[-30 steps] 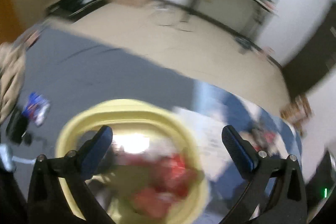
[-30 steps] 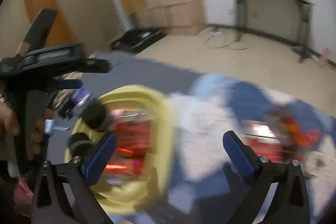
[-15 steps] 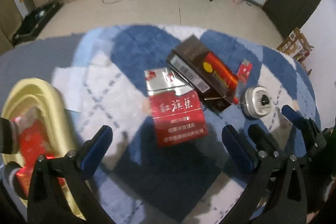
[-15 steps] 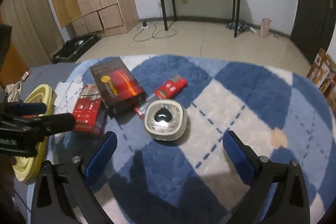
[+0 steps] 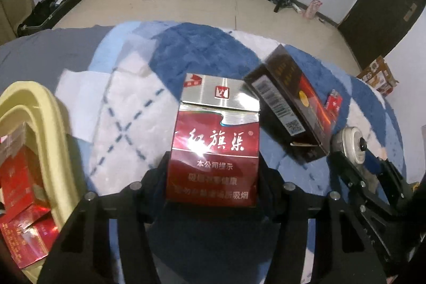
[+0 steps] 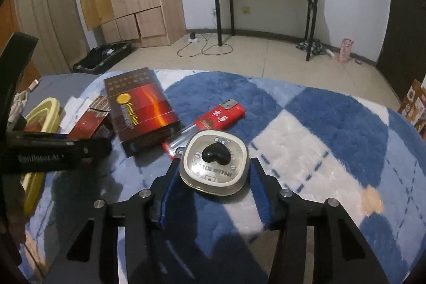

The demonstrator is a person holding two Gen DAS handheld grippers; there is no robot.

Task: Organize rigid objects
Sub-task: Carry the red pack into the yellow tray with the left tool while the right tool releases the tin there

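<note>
The left gripper (image 5: pixel 213 177) clamps the lower sides of a red cigarette pack (image 5: pixel 214 143), its silver lid end pointing away. Just right of the pack lies a long dark carton (image 5: pixel 293 108) on the blue-and-white rug (image 5: pixel 202 49), with a small red pack (image 5: pixel 333 103) beyond it. At the rug's left edge sits a yellow basket (image 5: pixel 50 124) holding more red packs (image 5: pixel 18 177).

The right gripper (image 6: pixel 211 182) has its blue pads (image 6: pixel 257 185) against both sides of a rounded tin (image 6: pixel 214 163) with a black heart knob, gripping it. Behind the tin lie a pen (image 6: pixel 178 141) and the small red pack (image 6: pixel 219 117).
</note>
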